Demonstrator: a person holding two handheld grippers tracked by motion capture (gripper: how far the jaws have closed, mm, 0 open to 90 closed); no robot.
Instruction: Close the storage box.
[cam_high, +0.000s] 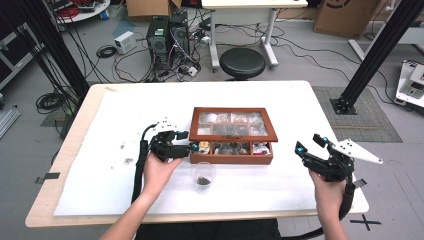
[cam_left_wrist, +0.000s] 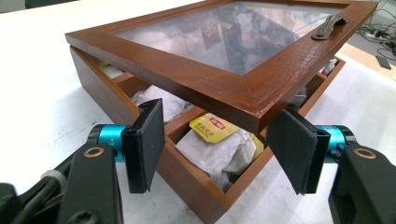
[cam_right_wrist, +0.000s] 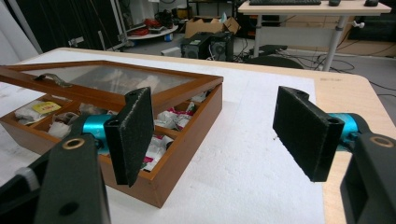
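A brown wooden tea box (cam_high: 231, 159) sits mid-table, its glass-paned lid (cam_high: 233, 122) lifted partway above the compartments. My left gripper (cam_high: 192, 147) is at the box's front left corner. In the left gripper view its jaws (cam_left_wrist: 215, 119) stand apart on either side of that corner, where a yellow-labelled tea bag (cam_left_wrist: 213, 127) lies under the lid's corner (cam_left_wrist: 243, 100); the pads touch nothing. My right gripper (cam_high: 311, 144) is held to the right of the box, open wide and with nothing in it (cam_right_wrist: 212, 123). The box (cam_right_wrist: 187, 128) lies to its left.
A clear plastic cup (cam_high: 203, 175) with dark bits at its bottom stands just in front of the box. A white sheet (cam_high: 280, 180) covers the table. Beyond the far edge are a black stool (cam_high: 242, 62), computer towers and cables on the floor.
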